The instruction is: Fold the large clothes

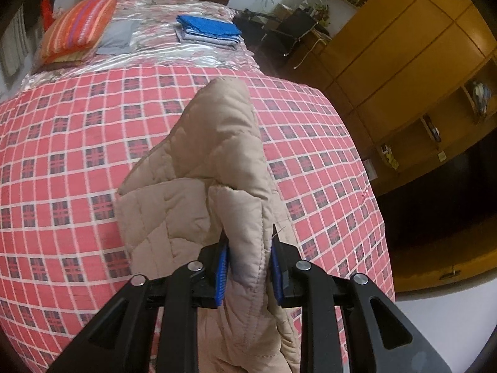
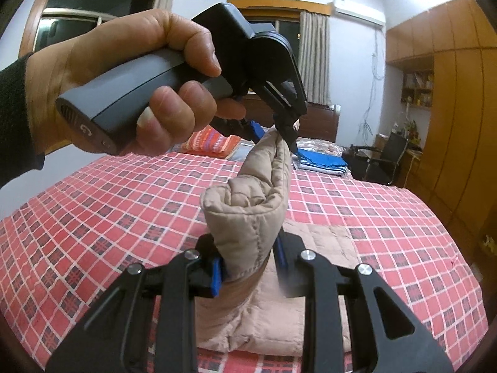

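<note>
A beige quilted jacket (image 1: 198, 168) is lifted off the red checked bed (image 1: 62, 155). My left gripper (image 1: 250, 267) is shut on a thick fold of it, its blue pads pressing both sides. In the right wrist view my right gripper (image 2: 248, 267) is shut on another bunched edge of the beige jacket (image 2: 248, 208). The left gripper (image 2: 279, 127), held in a person's hand (image 2: 124, 71), pinches the same edge higher up and further from the camera. The rest of the jacket lies folded on the bed (image 2: 93, 202) beneath both grippers.
A striped orange pillow (image 1: 77, 28) and a stack of folded blue and white clothes (image 1: 208, 31) lie at the bed's far end. A black chair (image 1: 292, 34) and wooden wardrobes (image 1: 403, 62) stand to the right of the bed.
</note>
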`<act>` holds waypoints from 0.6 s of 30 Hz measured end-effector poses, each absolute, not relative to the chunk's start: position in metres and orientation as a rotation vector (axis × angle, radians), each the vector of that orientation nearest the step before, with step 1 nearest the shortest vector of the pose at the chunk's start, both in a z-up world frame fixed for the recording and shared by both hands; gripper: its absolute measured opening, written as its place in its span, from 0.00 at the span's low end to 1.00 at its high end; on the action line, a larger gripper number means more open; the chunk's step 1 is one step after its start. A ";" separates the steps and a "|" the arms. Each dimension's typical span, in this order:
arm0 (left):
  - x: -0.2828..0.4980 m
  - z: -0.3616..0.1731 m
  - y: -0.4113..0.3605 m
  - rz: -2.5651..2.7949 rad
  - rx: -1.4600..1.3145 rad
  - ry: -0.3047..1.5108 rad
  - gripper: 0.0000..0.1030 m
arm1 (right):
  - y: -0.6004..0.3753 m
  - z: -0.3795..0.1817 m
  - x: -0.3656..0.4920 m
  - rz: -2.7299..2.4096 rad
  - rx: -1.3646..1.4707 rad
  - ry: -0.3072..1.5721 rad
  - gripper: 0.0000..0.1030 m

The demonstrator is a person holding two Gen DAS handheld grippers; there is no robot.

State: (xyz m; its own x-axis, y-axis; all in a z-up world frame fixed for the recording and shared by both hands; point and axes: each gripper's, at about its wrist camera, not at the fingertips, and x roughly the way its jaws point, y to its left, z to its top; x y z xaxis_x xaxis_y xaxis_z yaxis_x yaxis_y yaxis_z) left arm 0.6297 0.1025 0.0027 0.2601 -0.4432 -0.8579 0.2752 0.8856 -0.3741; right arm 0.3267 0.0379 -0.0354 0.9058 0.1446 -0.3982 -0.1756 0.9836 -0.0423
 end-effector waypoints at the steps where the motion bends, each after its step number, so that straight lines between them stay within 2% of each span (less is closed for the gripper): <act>1: 0.630 0.001 0.098 -0.489 -0.153 1.216 0.22 | 0.032 -0.037 0.326 0.160 -0.065 0.407 0.25; 18: 0.637 -0.069 0.003 -0.460 -0.006 1.286 0.23 | -0.041 -0.088 0.333 0.095 0.118 0.463 0.25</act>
State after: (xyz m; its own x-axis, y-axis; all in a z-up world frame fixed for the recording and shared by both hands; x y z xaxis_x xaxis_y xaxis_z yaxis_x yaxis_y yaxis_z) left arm 0.6369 0.0032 -0.0693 0.2037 -0.3333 -0.9206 0.3268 0.9095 -0.2570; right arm 0.3327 -0.0412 -0.0877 0.8904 0.1181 -0.4396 -0.0644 0.9887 0.1351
